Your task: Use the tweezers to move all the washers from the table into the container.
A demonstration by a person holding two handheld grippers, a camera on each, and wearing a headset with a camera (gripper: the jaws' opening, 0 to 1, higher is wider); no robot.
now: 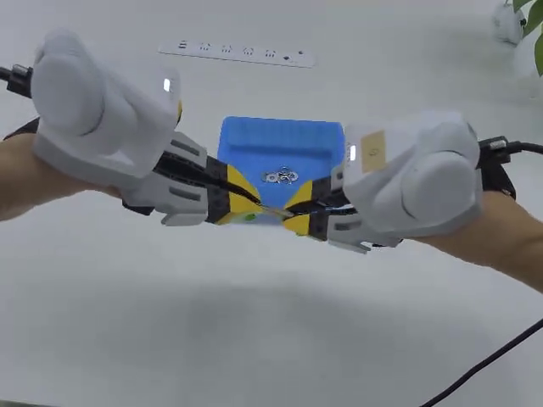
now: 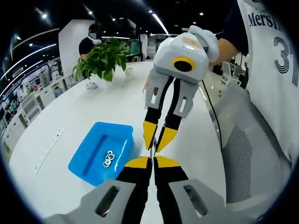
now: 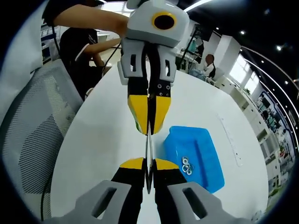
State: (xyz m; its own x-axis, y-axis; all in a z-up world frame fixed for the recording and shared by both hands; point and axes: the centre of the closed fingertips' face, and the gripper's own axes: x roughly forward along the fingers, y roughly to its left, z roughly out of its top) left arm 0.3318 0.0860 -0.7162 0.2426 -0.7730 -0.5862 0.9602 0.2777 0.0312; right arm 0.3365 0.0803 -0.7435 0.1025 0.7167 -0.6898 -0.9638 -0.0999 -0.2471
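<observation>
Blue container (image 1: 280, 140): smooth plastic, slight gloss. The washers (image 1: 281, 176): bright, shiny metal. The tweezers (image 3: 149, 149): thin bare metal, reflective. White counter (image 1: 254, 322): smooth, matt. Shells of left gripper (image 1: 254, 202) and right gripper (image 1: 299, 217): white plastic, satin; fingers (image 3: 135, 164) yellow-and-black, matt. Grey chair (image 3: 32, 154): mesh cloth.

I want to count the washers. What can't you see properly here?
- How many: the washers in the container are too small and clumped in all three views.
- Both ends of the tweezers sit hidden between the jaws of the left gripper and right gripper.
- Head view: the grippers cover the container's near edge and the table beneath, so leftover washers can't be ruled out.
</observation>
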